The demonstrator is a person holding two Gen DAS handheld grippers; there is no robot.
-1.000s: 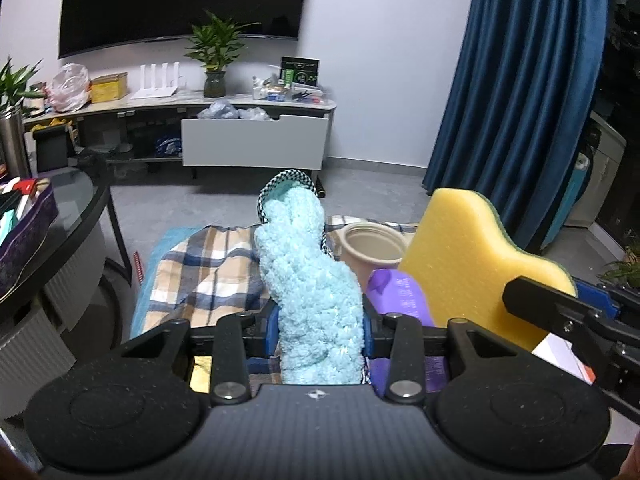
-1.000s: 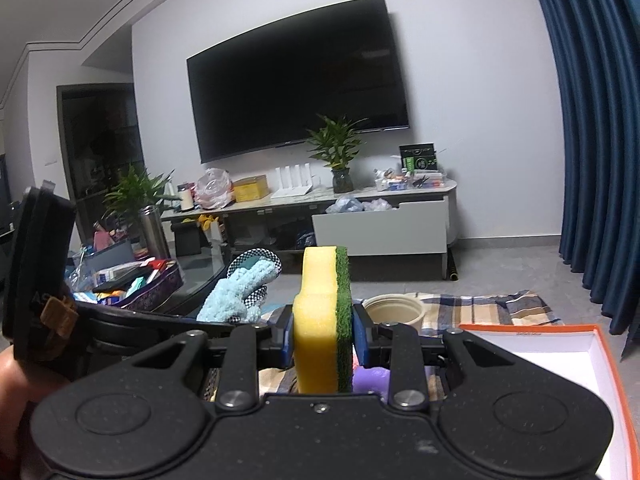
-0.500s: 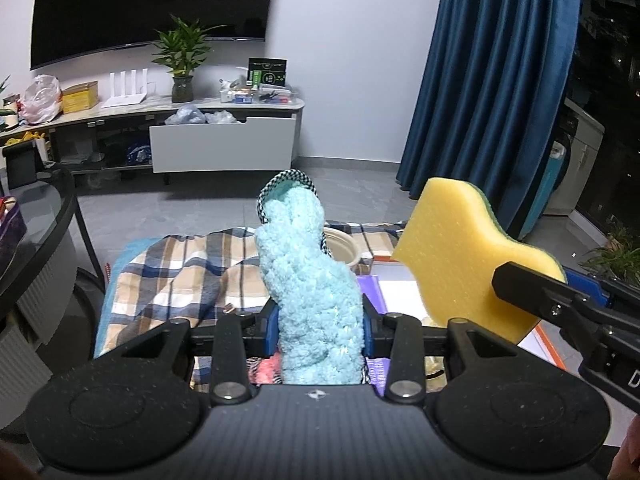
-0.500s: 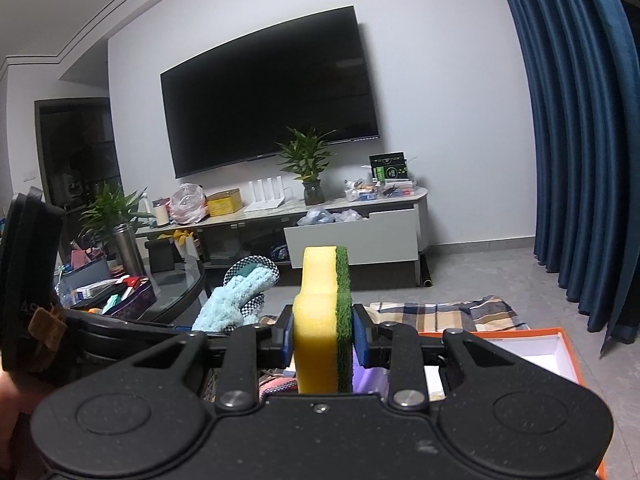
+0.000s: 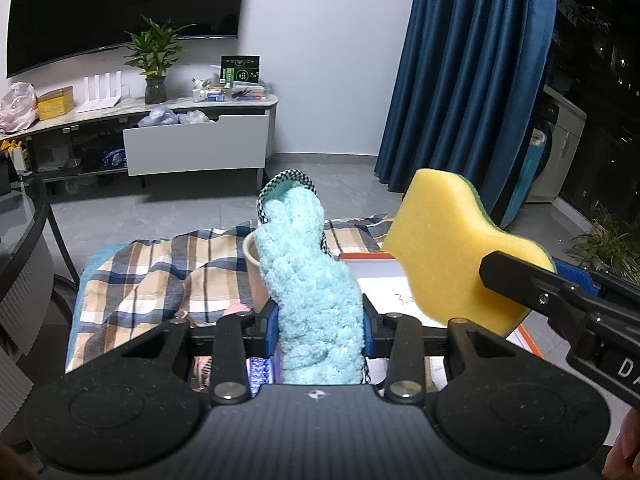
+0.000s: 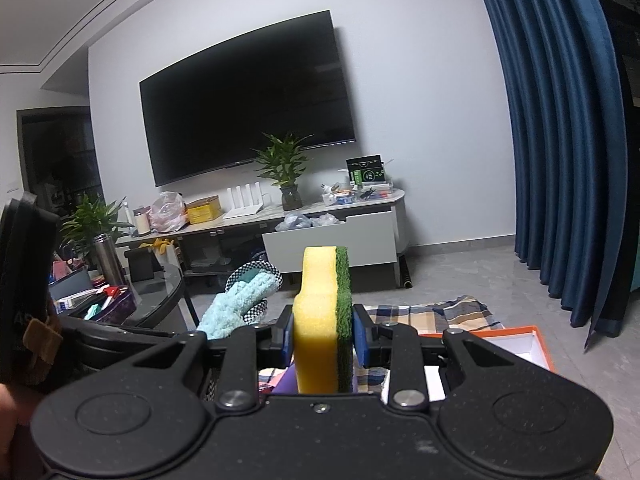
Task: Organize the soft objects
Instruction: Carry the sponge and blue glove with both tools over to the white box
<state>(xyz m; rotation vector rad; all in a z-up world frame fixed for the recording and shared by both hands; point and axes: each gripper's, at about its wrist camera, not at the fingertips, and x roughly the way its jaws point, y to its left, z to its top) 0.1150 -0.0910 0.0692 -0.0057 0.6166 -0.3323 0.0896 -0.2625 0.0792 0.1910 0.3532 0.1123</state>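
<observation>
My left gripper is shut on a fluffy light-blue cloth mitt with a black-and-white checkered edge; it stands upright between the jaws. My right gripper is shut on a yellow sponge with a green scouring side, held upright. In the left wrist view the sponge and the right gripper's finger show at the right, above an orange-rimmed white box. In the right wrist view the mitt shows at the left.
A plaid blanket covers the surface below, with a beige cup behind the mitt. The orange box lies right. A glass table stands left. A TV stand and blue curtain are behind.
Both grippers have swung to the right with their loads; the orange box has come further into view below the sponge. Both grips are unchanged.
</observation>
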